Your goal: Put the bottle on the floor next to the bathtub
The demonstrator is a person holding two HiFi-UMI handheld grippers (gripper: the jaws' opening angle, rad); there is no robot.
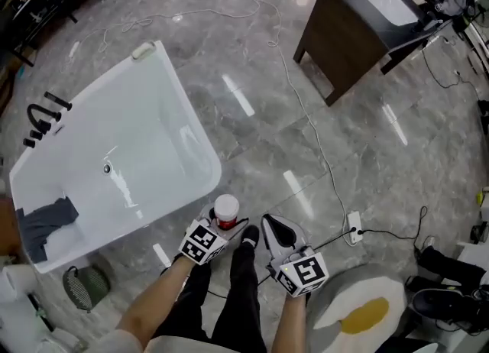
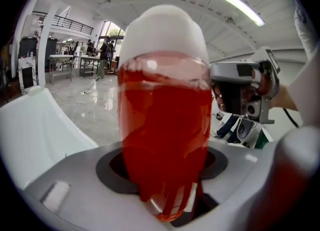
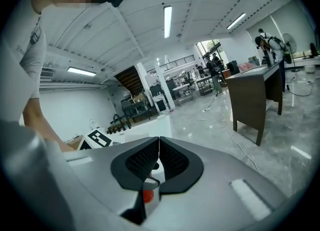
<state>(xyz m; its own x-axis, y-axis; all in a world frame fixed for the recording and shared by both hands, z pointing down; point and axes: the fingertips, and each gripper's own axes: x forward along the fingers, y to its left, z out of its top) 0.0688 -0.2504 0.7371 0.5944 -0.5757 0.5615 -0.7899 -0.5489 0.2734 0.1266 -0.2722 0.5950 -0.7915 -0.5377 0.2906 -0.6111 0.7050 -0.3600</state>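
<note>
Left gripper point(image 1: 220, 228): nearest item, low in front of the person's legs. Its fingers point(image 2: 112, 170) were closed on the lower body of the bottle point(image 1: 226, 209), which held red liquid under a white cap and stood roughly upright.

Right gripper point(image 1: 269, 223): just beside the left one. Its fingers point(image 3: 140, 162) were pressed together with nothing between them.

Bottle, position: in the left gripper's hold, low over the floor point(image 1: 260, 114) and just beside the near corner of the bathtub point(image 1: 164, 99). Whether its base had met the floor could not be told.

Bathtub: white, with a black tap point(image 1: 42, 118) at its far end and a grey cloth point(image 1: 46, 218) inside.

Also present: a dark cabinet point(image 1: 344, 30) well apart, and a cable point(image 1: 306, 114) running across the floor to a socket block point(image 1: 354, 225).

Handling note, as a judgement: the bottle looked top-heavy with liquid, so it should go down level until the base sits flat on the tile, close to the tub wall but not leaning on it. The fingers should part only once it stands by itself, then draw straight back. The polished floor may let it slide.
</note>
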